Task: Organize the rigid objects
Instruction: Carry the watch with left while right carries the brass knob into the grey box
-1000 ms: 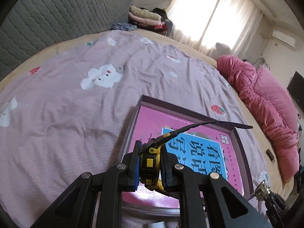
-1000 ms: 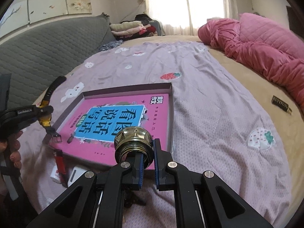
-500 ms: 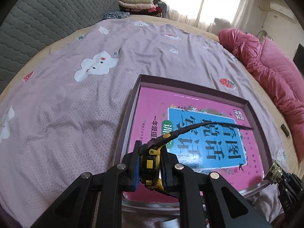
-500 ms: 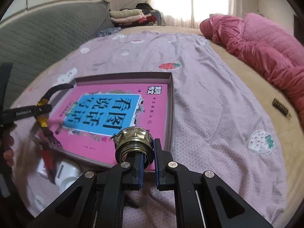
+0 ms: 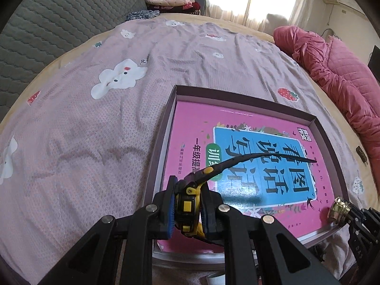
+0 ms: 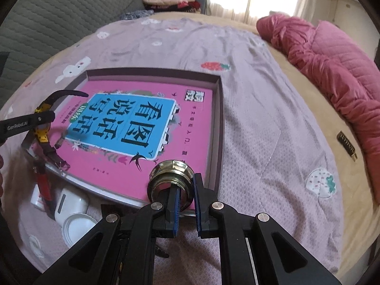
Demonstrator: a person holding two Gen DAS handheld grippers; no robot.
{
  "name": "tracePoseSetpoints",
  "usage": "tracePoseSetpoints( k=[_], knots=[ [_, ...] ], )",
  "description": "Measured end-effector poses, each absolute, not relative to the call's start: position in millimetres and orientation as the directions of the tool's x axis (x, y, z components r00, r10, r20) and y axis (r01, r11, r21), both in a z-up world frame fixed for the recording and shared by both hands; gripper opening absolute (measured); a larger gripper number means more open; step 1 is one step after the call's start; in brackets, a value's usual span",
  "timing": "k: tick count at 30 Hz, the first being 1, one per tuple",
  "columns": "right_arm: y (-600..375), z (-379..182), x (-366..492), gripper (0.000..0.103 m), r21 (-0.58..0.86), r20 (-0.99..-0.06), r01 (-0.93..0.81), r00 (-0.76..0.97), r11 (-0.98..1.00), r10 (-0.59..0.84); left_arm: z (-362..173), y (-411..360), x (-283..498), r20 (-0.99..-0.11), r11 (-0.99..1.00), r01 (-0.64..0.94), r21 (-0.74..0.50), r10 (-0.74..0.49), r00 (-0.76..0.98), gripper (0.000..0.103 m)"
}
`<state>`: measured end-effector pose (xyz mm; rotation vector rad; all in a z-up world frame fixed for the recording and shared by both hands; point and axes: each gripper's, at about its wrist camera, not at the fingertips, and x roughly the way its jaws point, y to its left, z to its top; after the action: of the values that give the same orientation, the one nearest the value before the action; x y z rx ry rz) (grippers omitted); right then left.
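Both claws have dropped closer to the shallow box than a second ago, so the pink book inside it fills more of each view. That box lies open on the lilac bedsheet, well in from the bed's edges, and the book lies flat in it and covers nearly its whole floor.

In the left wrist view, the left claw is clamped narrow on the yellow and black watch; its black strap curves out over the book's blue title panel, above the box's near left corner. In the right wrist view, the right claw hangs over the box's near right corner with the brass fitting at its tips. Its jaws are just starting to part: the left pad touches the fitting's neck, while a gap shows at the right pad.

Outside the box, just beside its near edge, lie a white round lid, a white case and a red and black tool. A pink quilt is bunched along the bed's right edge.
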<state>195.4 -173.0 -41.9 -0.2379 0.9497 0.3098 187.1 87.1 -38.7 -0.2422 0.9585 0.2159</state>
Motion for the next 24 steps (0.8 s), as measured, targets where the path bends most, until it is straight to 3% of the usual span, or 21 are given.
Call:
tracePoseSetpoints(
  k=[13,24],
  knots=[
    [-171.9,-38.2,203.7,0.013,-0.044,-0.828,-0.331,0.539,0.943,0.151,-42.2,88.5,188.7,-0.840,0.954,-0.287,-0.086,0.086,0.535,0.018],
    [-182.1,-36.4,201.5,0.024,-0.001,-0.815,-0.308,0.551,0.951,0.178,-47.5,88.4,188.4,-0.864,0.957,-0.285,-0.053,0.099,0.493,0.019]
  ],
)
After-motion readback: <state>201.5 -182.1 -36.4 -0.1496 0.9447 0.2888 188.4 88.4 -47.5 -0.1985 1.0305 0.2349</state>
